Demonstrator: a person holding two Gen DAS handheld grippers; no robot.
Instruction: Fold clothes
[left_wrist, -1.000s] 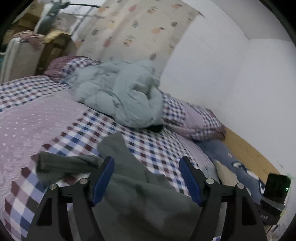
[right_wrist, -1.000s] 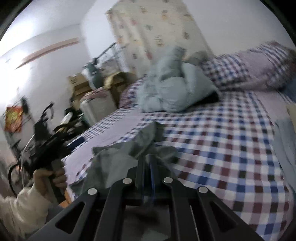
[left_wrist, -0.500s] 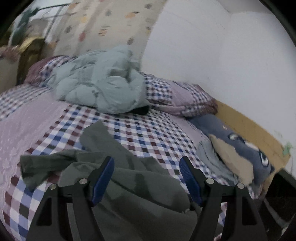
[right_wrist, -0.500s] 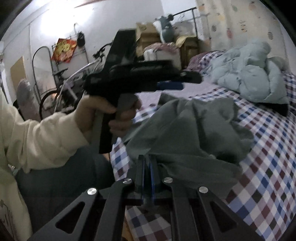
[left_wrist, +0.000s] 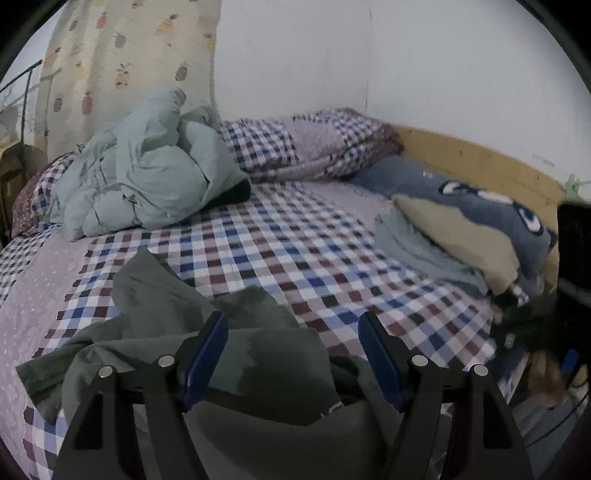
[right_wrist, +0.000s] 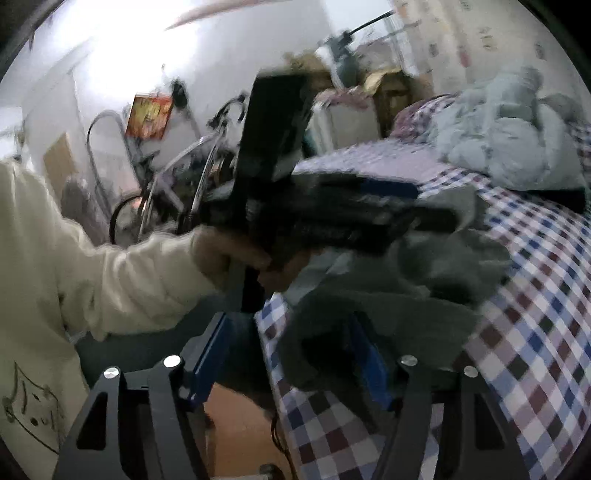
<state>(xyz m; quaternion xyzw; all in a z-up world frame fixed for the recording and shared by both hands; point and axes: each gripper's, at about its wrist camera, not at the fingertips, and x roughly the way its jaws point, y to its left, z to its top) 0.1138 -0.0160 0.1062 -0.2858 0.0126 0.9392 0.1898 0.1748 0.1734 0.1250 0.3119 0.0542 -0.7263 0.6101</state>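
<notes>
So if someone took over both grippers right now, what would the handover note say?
Left gripper: open, over the grey-green garment, gripping nothing.
Right gripper: jaws opening; a fold of the garment's near edge lies between them, at the bed's side.
Garment: crumpled on the checked bedspread, not folded.
Folded clothes sit by the blue pillow; the pale quilt is heaped at the back.
Left: spread the garment flat, fold it, likely add it to the folded clothes.

The middle of the checked bed lies bare and passable. A crumpled pale quilt blocks the far side, folded clothes the right edge, the grey garment the near edge.
</notes>
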